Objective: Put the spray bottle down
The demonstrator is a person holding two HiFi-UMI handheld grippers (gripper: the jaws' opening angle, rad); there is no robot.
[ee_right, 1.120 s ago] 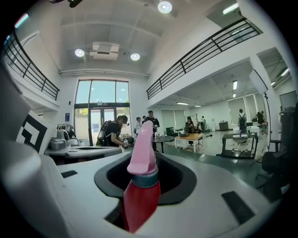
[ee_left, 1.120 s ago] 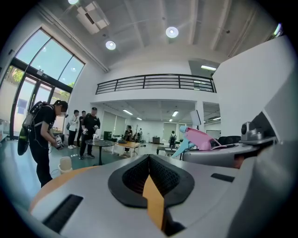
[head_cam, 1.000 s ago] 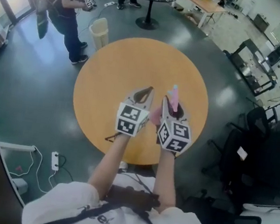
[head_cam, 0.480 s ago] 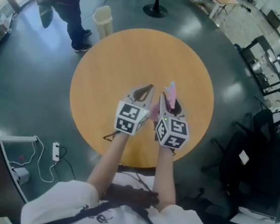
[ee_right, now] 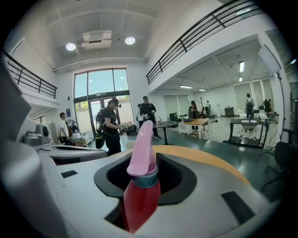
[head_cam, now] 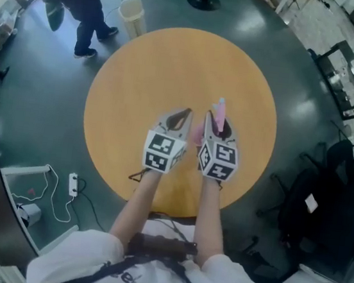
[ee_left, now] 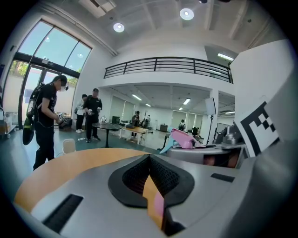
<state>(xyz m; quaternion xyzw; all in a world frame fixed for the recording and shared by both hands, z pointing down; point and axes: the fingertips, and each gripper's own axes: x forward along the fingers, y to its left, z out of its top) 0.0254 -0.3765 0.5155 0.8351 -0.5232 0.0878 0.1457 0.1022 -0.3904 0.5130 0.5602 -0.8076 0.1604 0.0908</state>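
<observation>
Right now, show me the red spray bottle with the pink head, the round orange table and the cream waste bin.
Red spray bottle with pink head (ee_right: 142, 200): right gripper view, red body.
Round orange table (head_cam: 186, 68): head view, bare far top.
Cream waste bin (head_cam: 132, 18): head view, side wall.

My left gripper (head_cam: 181, 112) and right gripper (head_cam: 219, 119) side by side over table (head_cam: 175, 60) near half; spray bottle (head_cam: 220, 109) between right jaws; bin (head_cam: 130, 14) beyond table, 11 o'clock.
</observation>
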